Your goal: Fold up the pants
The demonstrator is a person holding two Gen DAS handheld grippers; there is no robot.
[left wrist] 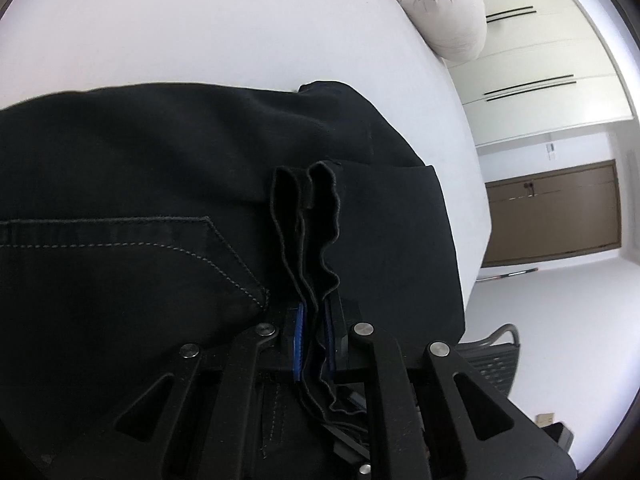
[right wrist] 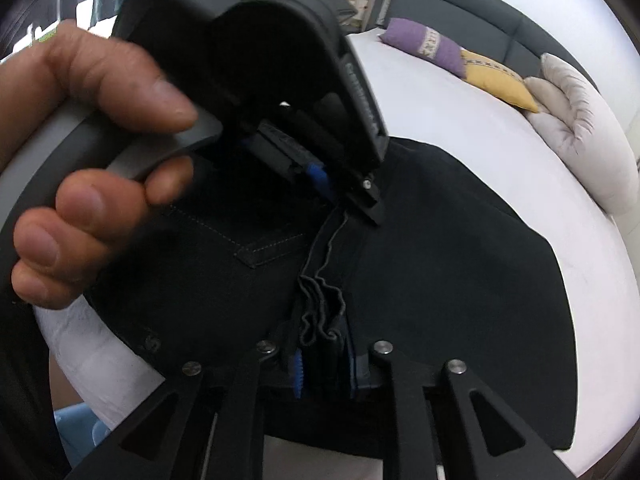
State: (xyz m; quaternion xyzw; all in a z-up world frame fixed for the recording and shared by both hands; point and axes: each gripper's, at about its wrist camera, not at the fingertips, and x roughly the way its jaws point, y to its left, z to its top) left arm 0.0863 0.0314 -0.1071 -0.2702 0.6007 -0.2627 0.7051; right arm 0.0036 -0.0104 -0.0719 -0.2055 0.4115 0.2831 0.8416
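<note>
Black pants (left wrist: 160,160) lie spread on a white bed (left wrist: 200,20), back pocket (left wrist: 120,248) facing up. My left gripper (left wrist: 314,320) is shut on a bunched, wavy edge of the fabric that stands up between its blue pads. In the right wrist view the pants (right wrist: 440,280) stretch to the right, and my right gripper (right wrist: 324,360) holds a stack of folded edges that fills the gap between its blue pads. Just beyond it a hand (right wrist: 100,80) holds the left gripper (right wrist: 344,200), pinching the same edge a little further along.
A beige cushion (right wrist: 580,128), a yellow one (right wrist: 496,80) and a purple one (right wrist: 420,44) lie along the dark headboard (right wrist: 460,4). Past the bed's right edge stand a white wardrobe (left wrist: 540,60), a brown door (left wrist: 552,216) and a dark chair (left wrist: 496,360).
</note>
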